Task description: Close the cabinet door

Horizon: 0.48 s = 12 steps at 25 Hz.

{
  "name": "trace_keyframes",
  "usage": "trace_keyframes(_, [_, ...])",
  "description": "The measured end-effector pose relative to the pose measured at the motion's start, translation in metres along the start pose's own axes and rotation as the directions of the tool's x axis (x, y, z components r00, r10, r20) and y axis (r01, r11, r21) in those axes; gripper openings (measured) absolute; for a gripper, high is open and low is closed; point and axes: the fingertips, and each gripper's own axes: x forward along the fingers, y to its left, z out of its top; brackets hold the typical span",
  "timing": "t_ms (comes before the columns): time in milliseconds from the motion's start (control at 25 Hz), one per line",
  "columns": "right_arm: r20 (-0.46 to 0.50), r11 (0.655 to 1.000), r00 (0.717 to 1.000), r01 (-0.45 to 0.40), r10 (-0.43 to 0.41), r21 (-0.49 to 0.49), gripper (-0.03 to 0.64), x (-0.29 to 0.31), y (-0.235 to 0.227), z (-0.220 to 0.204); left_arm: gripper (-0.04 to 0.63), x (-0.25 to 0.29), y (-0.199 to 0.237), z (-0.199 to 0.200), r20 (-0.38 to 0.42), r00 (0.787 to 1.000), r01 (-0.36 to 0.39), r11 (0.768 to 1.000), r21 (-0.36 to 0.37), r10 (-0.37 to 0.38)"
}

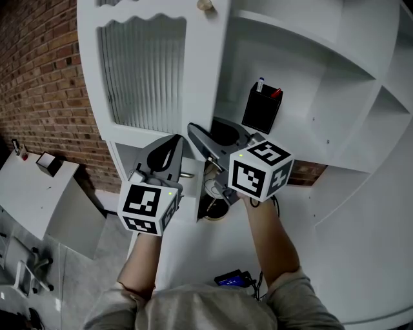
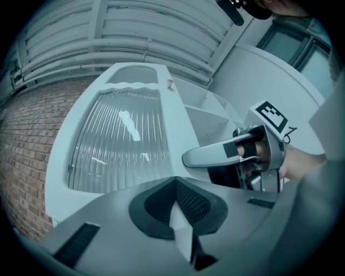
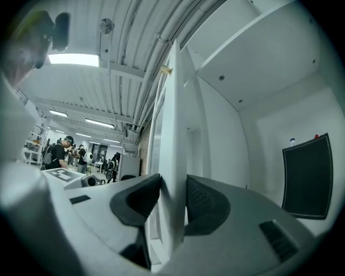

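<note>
We stood before the cabinet (image 1: 348, 84) with its door (image 1: 145, 71) open, swung out toward eleven o'clock in the head view, ribbed glass facing us and the knob (image 1: 205, 5) at twelve near its free edge. Our right claw (image 3: 173, 188) straddled that free edge: in its own view the edge ran upright between the two pads, the jaws fairly wide, the left pad against the door's face and a thin dark slit showing at the right pad, so the pads flanked the door without clamping it. Our left claw (image 2: 173, 180) sat just at nine o'clock of the right one, before the door's outer face, its jaws narrow, tips together and nothing between them; from its view the right claw lay at three o'clock. Inside the cabinet, at one o'clock of the right claw, a black box (image 1: 261, 108) stood upright, well apart from both claws. A brick wall (image 1: 45, 84) filled the nine o'clock side beyond the door.
</note>
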Motion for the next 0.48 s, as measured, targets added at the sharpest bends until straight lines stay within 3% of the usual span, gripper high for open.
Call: trace_keyframes(480, [0.030,0.981,0.984,0.176,-0.175,-0.076,0.153,-0.005,-0.020,-0.001,0.006,0.016,0.004,-0.004,-0.024,1.000,-0.006,1.000,0.014,0.007])
